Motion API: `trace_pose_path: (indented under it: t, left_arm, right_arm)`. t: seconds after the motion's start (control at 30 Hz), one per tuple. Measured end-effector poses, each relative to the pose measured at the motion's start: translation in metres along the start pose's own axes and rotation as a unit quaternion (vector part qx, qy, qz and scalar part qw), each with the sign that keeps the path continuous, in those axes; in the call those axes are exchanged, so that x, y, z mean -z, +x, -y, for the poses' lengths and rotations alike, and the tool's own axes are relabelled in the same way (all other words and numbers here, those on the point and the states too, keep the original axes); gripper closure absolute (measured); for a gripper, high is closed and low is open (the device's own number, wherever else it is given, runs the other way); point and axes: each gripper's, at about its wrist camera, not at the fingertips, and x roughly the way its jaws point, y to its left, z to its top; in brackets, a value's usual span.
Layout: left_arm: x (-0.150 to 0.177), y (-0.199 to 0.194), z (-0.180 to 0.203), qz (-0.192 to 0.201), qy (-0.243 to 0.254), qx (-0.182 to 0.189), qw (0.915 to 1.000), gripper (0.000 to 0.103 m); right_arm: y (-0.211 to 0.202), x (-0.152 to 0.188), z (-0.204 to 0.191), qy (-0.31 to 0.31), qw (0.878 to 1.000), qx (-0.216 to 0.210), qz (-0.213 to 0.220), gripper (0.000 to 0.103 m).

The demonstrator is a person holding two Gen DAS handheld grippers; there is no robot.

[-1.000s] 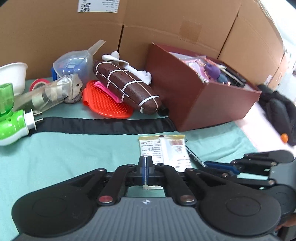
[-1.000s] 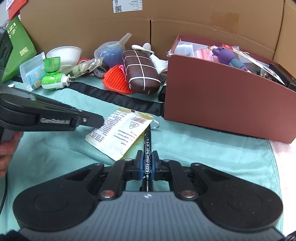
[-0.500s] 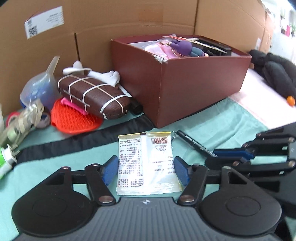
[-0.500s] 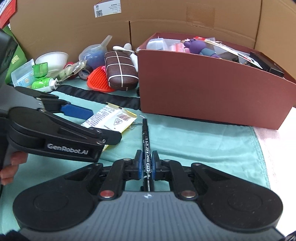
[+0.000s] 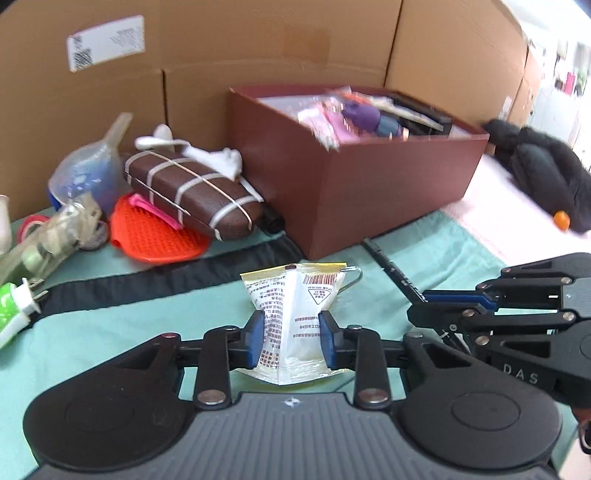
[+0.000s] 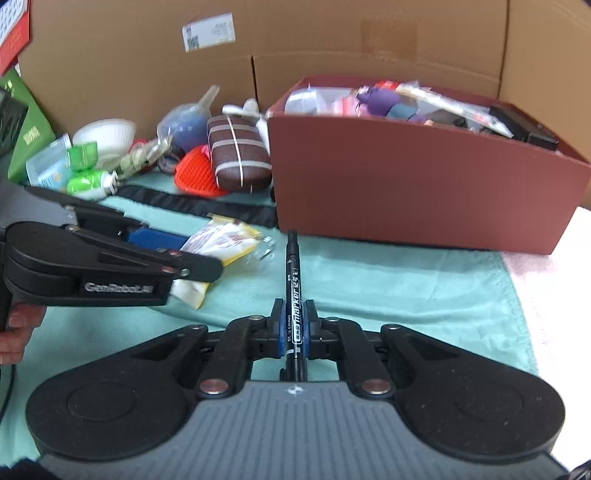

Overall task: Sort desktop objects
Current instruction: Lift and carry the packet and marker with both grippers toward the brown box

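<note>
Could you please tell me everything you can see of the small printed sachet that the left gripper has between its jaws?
The sachet is a flat, glossy packet, white with a yellowish sealed top edge, printed with dense reddish text, a barcode and a triangle symbol. It is creased down its middle and bowed, pinched from both sides by the blue pads of the left gripper, whose jaws have just been closing. Its far end points toward the brown box, over the green cloth.

The pen (image 6: 294, 280) reads "marker". The left gripper (image 6: 192, 258) bears "GenRobot.AI". The right gripper (image 5: 417, 299) shows "DAS". The packet's (image 5: 295, 317) print and the cardboard label (image 6: 208, 32) are illegible.
</note>
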Motion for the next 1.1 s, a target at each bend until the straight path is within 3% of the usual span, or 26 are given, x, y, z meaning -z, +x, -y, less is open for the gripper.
trace_pose_path:
  t: [0.37, 0.47, 0.7, 0.8, 0.83, 0.93, 1.03, 1.1]
  left_arm:
    - [-0.033, -0.057, 0.006, 0.08, 0.0, 0.05, 0.9955, 0.07]
    - [-0.037, -0.056, 0.001, 0.081, -0.009, 0.04, 0.9959, 0.07]
    - [-0.02, -0.029, -0.005, 0.028, -0.004, 0.018, 0.9994, 0.069]
    - [0.001, 0.006, 0.001, -0.048, 0.048, -0.025, 0.9973, 0.068]
    - [0.008, 0.011, 0.0, -0.054, 0.048, -0.027, 0.997, 0.066]
    - [0.008, 0.009, -0.004, -0.046, 0.032, -0.03, 0.998, 0.066]
    - [0.007, 0.005, -0.005, -0.035, 0.044, -0.071, 0.9959, 0.066]
    - [0.002, -0.005, -0.01, -0.022, 0.027, -0.055, 0.9979, 0.066]
  right_arm:
    - [-0.046, -0.012, 0.011, 0.022, 0.998, -0.02, 0.052, 0.097]
    - [-0.058, -0.017, 0.016, 0.03, 0.997, -0.016, 0.069, 0.097]
    - [-0.059, -0.021, 0.025, 0.041, 0.996, -0.012, 0.075, 0.097]
    - [-0.055, -0.019, 0.024, 0.044, 0.997, -0.015, 0.068, 0.097]
    - [-0.054, -0.018, 0.023, 0.043, 0.997, -0.015, 0.066, 0.097]
    - [-0.053, -0.016, 0.021, 0.044, 0.997, -0.016, 0.066, 0.097]
    - [-0.053, -0.016, 0.021, 0.044, 0.997, -0.014, 0.063, 0.097]
    - [-0.054, -0.016, 0.021, 0.042, 0.997, -0.015, 0.066, 0.097]
